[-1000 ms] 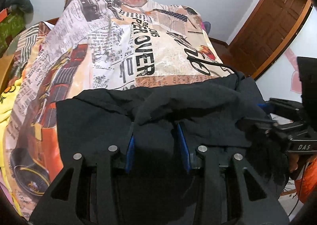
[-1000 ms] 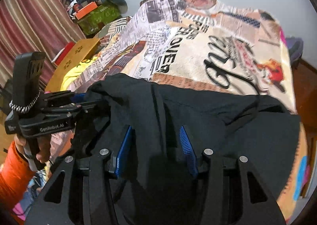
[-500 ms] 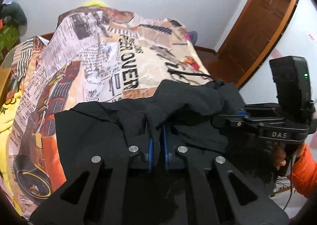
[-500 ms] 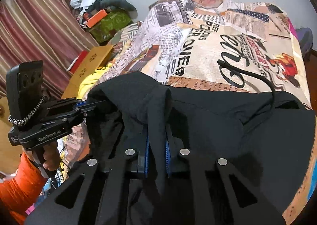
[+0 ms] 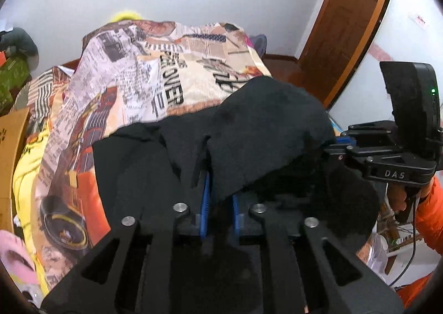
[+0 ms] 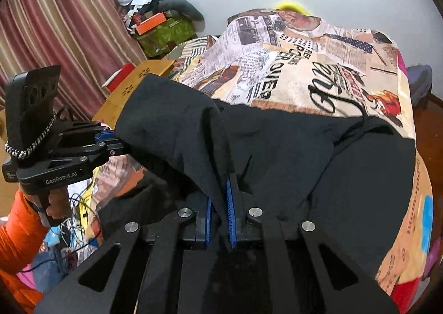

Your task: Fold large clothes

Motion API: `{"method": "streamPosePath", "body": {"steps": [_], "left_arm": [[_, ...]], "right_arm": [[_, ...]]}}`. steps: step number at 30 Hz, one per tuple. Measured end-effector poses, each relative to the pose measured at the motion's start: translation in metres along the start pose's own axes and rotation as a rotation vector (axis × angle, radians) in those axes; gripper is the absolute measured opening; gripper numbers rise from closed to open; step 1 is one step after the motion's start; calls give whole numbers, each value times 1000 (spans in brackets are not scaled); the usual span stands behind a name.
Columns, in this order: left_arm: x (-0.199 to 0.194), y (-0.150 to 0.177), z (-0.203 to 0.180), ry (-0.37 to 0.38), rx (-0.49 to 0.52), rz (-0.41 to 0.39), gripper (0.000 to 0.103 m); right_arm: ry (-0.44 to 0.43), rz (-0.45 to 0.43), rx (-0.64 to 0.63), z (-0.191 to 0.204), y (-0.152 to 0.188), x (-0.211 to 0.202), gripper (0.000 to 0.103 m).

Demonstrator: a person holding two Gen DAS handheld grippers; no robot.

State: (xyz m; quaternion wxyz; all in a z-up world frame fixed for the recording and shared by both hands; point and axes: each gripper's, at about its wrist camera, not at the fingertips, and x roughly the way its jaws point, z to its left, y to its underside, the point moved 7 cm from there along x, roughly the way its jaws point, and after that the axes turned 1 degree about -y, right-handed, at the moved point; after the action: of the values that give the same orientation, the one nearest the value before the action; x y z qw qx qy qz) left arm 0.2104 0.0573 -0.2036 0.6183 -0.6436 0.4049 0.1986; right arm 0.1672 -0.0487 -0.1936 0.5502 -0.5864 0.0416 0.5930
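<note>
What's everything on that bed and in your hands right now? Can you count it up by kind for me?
Handheld grippers: 2, left gripper and right gripper, each clamped on cloth
Black garment: 1
Printed bedspread: 1
Total: 4

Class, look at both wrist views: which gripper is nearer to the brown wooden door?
The right. The right gripper holds the black garment on the side where the door stands; the left gripper grips the opposite edge, by the curtain.
</note>
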Motion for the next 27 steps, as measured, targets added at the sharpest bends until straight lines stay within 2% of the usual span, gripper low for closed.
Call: {"method": "streamPosePath", "body": {"steps": [2,6,9,11,15,18,21,24,26,27], "left_arm": [[-6,9,1,0,-8,5,33],[-23,22,7,-32,-3,4,37],[-43,23,14,-102,23,-35,44],[-53,16,20,-146,29,-68,48],[-56,-5,32,-177,2,-106,53],[-47,-22,36,-161,-13,-115,53],[-33,-38,35,-133,-17,-122,53],[-15,-53,34,-124,-17,-107,53],[-2,-59,34,-109,-14,-88,53],[3,-60,33,-107,-13,-77,53]], "right_arm": [[12,13,-8,2,7,-1,9],[26,22,-19,4,19,-7,9],[37,14,-30,7,25,-14,10],[38,11,-34,8,27,-19,11],[40,16,-25,8,28,-25,11],[28,21,17,5,23,-32,11],[30,-21,41,1,12,-47,12],[64,-72,55,-5,0,-59,23],[104,-106,64,-11,-10,-64,45],[121,-121,67,-13,-15,-65,50]]}}
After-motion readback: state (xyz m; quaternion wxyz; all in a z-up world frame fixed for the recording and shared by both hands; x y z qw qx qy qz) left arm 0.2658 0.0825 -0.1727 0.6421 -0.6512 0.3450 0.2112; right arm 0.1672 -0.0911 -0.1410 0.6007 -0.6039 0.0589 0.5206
